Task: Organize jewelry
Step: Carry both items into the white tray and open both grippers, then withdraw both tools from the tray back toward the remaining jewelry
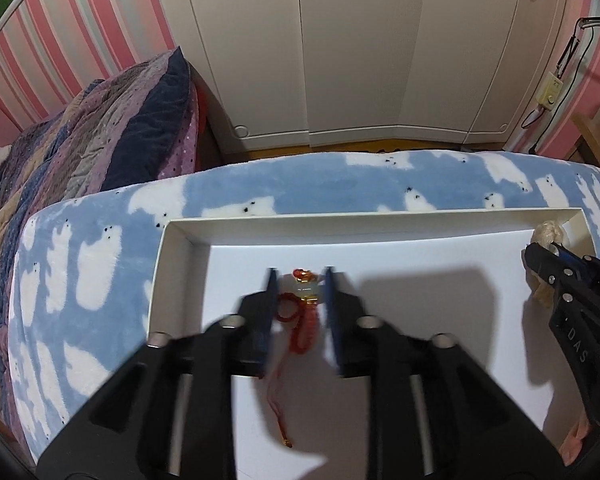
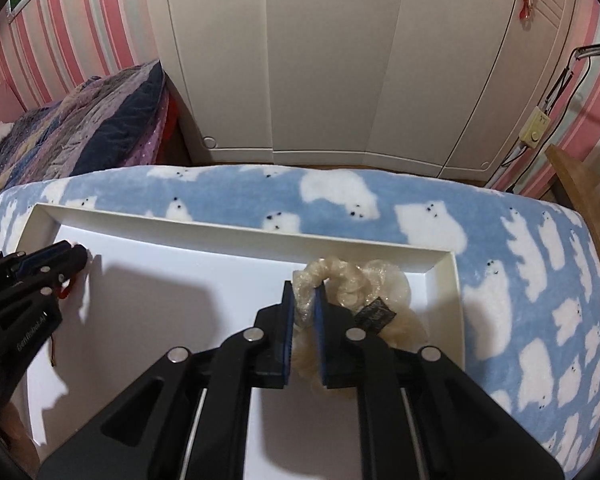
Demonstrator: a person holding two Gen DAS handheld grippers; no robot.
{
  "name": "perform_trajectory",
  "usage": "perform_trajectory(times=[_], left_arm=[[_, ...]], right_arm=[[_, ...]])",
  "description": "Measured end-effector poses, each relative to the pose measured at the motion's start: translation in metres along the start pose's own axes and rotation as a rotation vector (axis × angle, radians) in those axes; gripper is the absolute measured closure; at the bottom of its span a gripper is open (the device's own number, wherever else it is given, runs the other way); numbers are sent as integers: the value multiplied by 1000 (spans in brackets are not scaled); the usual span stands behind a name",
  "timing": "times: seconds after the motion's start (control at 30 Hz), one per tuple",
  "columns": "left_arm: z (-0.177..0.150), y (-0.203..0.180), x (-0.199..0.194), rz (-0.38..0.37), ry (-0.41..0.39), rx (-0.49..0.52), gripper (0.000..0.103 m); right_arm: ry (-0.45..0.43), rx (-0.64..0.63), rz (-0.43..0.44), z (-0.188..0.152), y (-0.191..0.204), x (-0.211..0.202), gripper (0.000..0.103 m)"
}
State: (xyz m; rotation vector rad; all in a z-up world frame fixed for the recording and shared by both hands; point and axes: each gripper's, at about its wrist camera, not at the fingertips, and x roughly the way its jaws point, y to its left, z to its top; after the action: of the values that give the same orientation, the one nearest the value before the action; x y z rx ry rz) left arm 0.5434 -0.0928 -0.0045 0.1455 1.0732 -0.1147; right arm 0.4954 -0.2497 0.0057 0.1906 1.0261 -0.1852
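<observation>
Left wrist: left gripper (image 1: 301, 280) parted over white tray (image 1: 180, 248), pads either side of red-corded jade pendant (image 1: 306, 292) on tray floor, not pressing | Right wrist: right gripper (image 2: 303, 294) nearly closed, pinching cream scrunchie (image 2: 352, 284) near tray's (image 2: 458, 300) right wall; tray on polar-bear blanket (image 2: 500, 240)
</observation>
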Motion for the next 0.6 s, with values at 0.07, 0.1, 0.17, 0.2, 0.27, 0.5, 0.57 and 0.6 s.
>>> perform_trajectory(times=[0.07, 0.1, 0.17, 0.2, 0.27, 0.5, 0.57, 0.6], left_arm=[[0, 2, -2, 3, -5, -1, 62], [0, 3, -4, 3, -7, -1, 61], [-1, 6, -10, -4, -3, 0, 58], [-2, 6, -14, -7, -5, -1, 54], [-4, 10, -27, -11, -26, -4, 47], [-22, 22, -88, -18, -93, 5, 22], [-32, 29, -109, -2, -124, 7, 14], [-39, 34, -122, 14, -147, 11, 11]], right_arm=[[9, 4, 6, 0, 0, 0, 92], [14, 6, 10, 0, 0, -1, 91], [12, 10, 21, 1, -2, -6, 76], [5, 10, 21, 0, -2, -10, 63], [-21, 10, 15, 1, -4, -21, 58], [-62, 31, -4, 0, -23, -70, 41], [-91, 26, -25, -6, -29, -91, 33], [-99, 30, -26, -12, -34, -102, 31]])
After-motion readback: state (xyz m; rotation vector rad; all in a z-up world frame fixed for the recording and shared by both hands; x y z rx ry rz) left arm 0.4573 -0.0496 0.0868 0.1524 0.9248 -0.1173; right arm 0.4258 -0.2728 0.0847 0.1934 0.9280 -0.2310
